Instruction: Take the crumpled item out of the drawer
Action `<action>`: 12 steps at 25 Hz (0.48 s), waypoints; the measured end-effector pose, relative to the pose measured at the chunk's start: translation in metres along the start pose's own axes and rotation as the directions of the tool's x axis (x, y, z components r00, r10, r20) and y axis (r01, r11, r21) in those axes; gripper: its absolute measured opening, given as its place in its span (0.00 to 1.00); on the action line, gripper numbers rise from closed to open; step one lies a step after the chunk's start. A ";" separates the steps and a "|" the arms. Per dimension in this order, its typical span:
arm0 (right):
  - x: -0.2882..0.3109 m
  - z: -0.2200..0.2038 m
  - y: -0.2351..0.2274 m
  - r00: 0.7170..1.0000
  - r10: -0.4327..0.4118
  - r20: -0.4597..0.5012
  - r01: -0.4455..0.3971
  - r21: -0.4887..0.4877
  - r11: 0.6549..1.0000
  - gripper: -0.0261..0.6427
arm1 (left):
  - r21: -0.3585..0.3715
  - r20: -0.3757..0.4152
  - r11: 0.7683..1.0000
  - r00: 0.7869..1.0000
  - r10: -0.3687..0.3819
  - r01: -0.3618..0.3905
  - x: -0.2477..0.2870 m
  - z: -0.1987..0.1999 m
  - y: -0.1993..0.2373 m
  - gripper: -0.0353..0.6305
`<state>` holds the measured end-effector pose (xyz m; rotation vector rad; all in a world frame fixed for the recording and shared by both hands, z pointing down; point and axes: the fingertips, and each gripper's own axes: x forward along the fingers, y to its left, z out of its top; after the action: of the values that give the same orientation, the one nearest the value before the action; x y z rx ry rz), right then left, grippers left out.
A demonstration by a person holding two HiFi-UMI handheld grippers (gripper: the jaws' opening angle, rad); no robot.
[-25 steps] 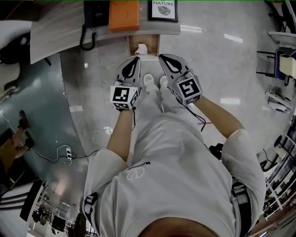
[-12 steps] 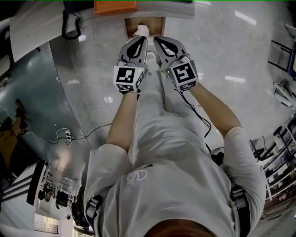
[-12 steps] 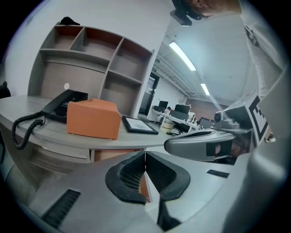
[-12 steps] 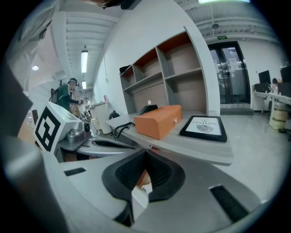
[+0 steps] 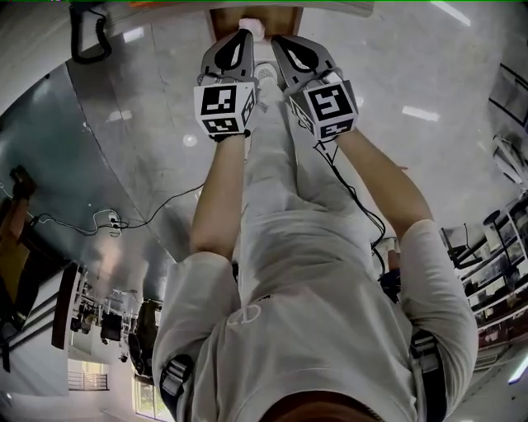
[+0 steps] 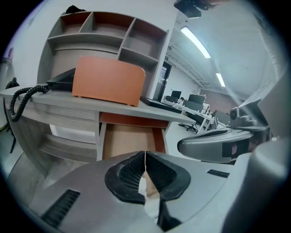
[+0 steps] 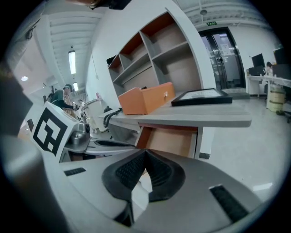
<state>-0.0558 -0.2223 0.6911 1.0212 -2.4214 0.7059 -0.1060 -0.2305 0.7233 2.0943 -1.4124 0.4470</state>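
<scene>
In the head view an open wooden drawer (image 5: 247,15) shows at the top edge, with a white crumpled item (image 5: 252,28) in it. My left gripper (image 5: 240,36) and right gripper (image 5: 278,41) are held side by side just short of the drawer's front. Both are shut with nothing between the jaws. In the left gripper view the pads meet at the tips of the left gripper (image 6: 145,157), and the drawer (image 6: 129,142) gapes beyond them. The right gripper (image 7: 144,153) points at the same drawer (image 7: 172,140). From both gripper views the item is hidden.
On the desk above the drawer sit an orange box (image 6: 108,82), a black corded phone (image 6: 54,84) and a framed picture (image 7: 205,96). Shelf compartments (image 6: 104,32) rise behind. A person's legs and white shoes (image 5: 266,74) stand under the grippers. Cables (image 5: 107,221) lie on the floor to the left.
Both grippers have gone forward toward the drawer, still shut. The head view has tipped down, so the desk top, orange box and picture have slid out at the top.
</scene>
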 end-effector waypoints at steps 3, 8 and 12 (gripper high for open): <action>0.013 -0.011 -0.005 1.000 0.000 -0.017 0.001 0.014 1.000 0.04 | -0.011 -0.035 1.000 0.999 0.015 -0.016 0.013 -0.014 0.006 0.07; 0.031 -0.033 -0.008 0.999 0.002 -0.040 -0.001 0.025 1.000 0.04 | -0.037 -0.087 0.999 0.996 0.036 -0.040 0.030 -0.044 0.014 0.08; 0.031 -0.044 -0.018 0.999 -0.011 -0.040 0.013 0.057 0.998 0.04 | -0.030 -0.120 0.999 0.992 0.041 -0.045 0.038 -0.060 0.012 0.09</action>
<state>-0.0550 -0.2235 0.7475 1.0333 -2.3714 0.7876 -0.0997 -0.2244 0.7953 1.9800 -1.3885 0.5541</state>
